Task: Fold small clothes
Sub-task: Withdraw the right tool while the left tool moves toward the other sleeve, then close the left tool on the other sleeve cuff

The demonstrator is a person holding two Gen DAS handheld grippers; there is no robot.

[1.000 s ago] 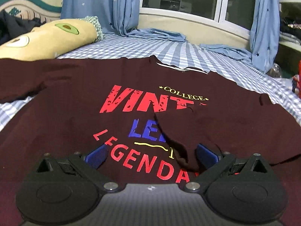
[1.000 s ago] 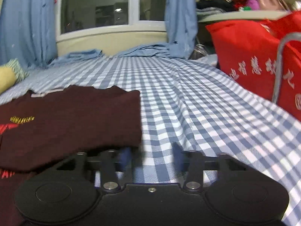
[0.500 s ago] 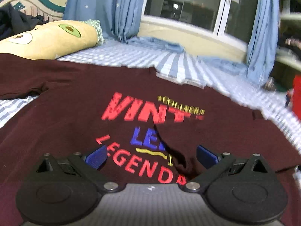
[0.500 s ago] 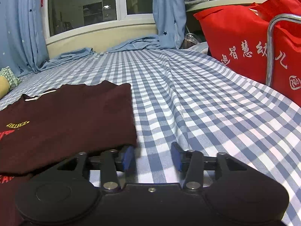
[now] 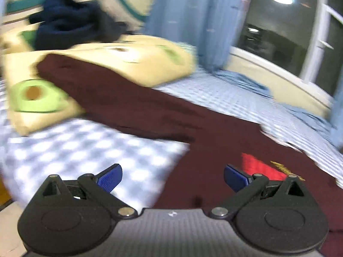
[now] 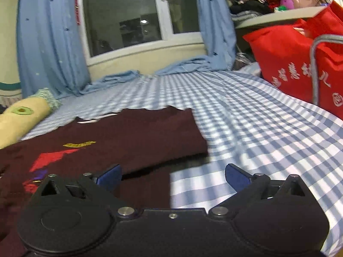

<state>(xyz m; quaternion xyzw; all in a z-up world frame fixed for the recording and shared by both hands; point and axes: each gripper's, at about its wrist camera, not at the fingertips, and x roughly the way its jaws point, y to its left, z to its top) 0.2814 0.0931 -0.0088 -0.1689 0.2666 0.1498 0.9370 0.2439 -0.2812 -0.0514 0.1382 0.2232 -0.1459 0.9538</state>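
A maroon T-shirt [image 5: 150, 115] with red, blue and yellow print lies flat on the blue-checked bed sheet [image 5: 85, 150]. Its left sleeve runs up over a yellow avocado pillow [image 5: 133, 62]. My left gripper [image 5: 172, 176] is open above the shirt's left edge with nothing between its blue pads. In the right wrist view the shirt [image 6: 128, 137] has its right side folded over inward. My right gripper [image 6: 172, 176] hovers over that folded edge, jaws opening wide, nothing held.
A dark blue garment [image 5: 70, 23] is heaped behind the pillow. Red bags [image 6: 300, 64] with a grey metal frame stand at the bed's right side. Blue curtains [image 6: 51, 38] and a window [image 6: 128, 15] lie beyond the bed [image 6: 257, 128].
My left gripper swung left, from over the printed chest to the left sleeve and pillow. My right gripper's jaws widened from narrow to wide and it drew back a little from the folded edge.
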